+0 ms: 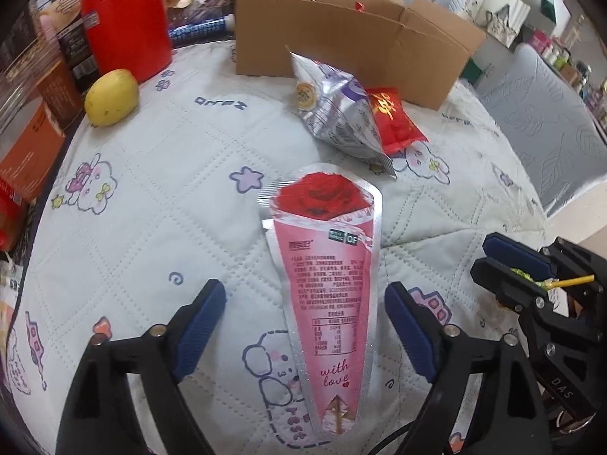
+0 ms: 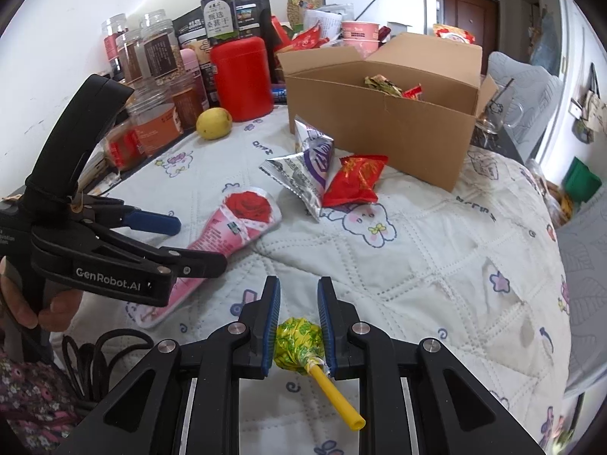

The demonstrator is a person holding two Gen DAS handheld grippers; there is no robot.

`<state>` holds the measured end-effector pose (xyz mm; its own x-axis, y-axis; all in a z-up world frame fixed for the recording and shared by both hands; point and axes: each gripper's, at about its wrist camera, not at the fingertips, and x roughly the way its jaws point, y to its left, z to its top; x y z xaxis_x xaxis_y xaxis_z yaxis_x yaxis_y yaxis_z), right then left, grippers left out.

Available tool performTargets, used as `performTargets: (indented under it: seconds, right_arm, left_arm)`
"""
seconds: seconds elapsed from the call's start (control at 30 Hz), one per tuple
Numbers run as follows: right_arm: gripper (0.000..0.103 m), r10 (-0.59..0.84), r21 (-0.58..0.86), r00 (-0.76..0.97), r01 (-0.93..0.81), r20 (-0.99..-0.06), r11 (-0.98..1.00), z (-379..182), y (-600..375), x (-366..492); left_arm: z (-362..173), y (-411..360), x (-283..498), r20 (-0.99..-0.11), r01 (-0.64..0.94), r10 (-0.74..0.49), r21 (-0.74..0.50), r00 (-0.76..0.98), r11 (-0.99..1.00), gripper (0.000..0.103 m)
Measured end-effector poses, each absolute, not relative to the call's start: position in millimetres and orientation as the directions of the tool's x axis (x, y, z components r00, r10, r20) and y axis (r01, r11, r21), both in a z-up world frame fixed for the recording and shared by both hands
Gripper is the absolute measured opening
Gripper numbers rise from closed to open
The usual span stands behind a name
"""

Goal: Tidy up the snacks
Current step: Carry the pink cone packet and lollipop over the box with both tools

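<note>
One pink rose pouch [image 1: 326, 299] lies flat on the quilt [image 1: 151, 204], long axis between the spread left gripper [image 1: 305, 326] fingers (rose end away); the right gripper [image 2: 299, 326] clamps a lollipop [image 2: 299, 345].

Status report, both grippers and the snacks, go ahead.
Right gripper shut on lollipop. Left gripper open, straddling rose packet on the quilt. Cardboard box open beyond; silver packet and red packet lie in front of it.
</note>
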<state>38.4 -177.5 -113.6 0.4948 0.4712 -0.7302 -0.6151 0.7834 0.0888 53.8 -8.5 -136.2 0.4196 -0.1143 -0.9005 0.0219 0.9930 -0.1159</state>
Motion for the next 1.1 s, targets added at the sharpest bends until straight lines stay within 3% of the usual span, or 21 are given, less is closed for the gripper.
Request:
performTargets:
  seconds: [0.17,0.23,0.27,0.3,0.37,1.1]
  right_arm:
    - [0.02,0.456,0.094,0.492,-0.596,-0.741,0.797,-118.0,-180.8,41.6]
    - [0.02,0.451,0.092,0.492,-0.593,-0.745,0.8,-119.1,-181.6,42.2]
    - [0.02,0.448,0.09,0.493,-0.591,-0.746,0.801,-119.5,-181.9,42.5]
    - [0.02,0.447,0.09,0.493,-0.59,-0.747,0.802,-120.0,-182.2,42.7]
    - [0.02,0.447,0.093,0.491,-0.589,-0.748,0.803,-120.7,-182.0,44.2]
    - [0.02,0.503,0.108,0.566,-0.588,-0.653,0.802,-65.9,-168.6,70.1]
  left_arm:
    - [-139.6,-21.1,57.7,-0.888,0.032,-0.059,-0.05,0.456,0.998,0.092]
    - [-137.8,-22.2,58.1,-0.87,0.023,-0.021,-0.011,0.492,1.0,0.072]
    - [-136.3,-22.5,59.1,-0.865,0.036,-0.037,-0.022,0.5,0.999,0.055]
    - [-134.8,-22.1,60.3,-0.866,0.033,-0.036,-0.022,0.499,0.999,0.047]
    - [-132.2,-20.6,62.8,-0.868,0.049,-0.074,-0.058,0.492,0.997,0.043]
    - [-53.2,-11.6,62.5,-0.752,0.124,-0.177,-0.126,0.635,0.984,0.043]
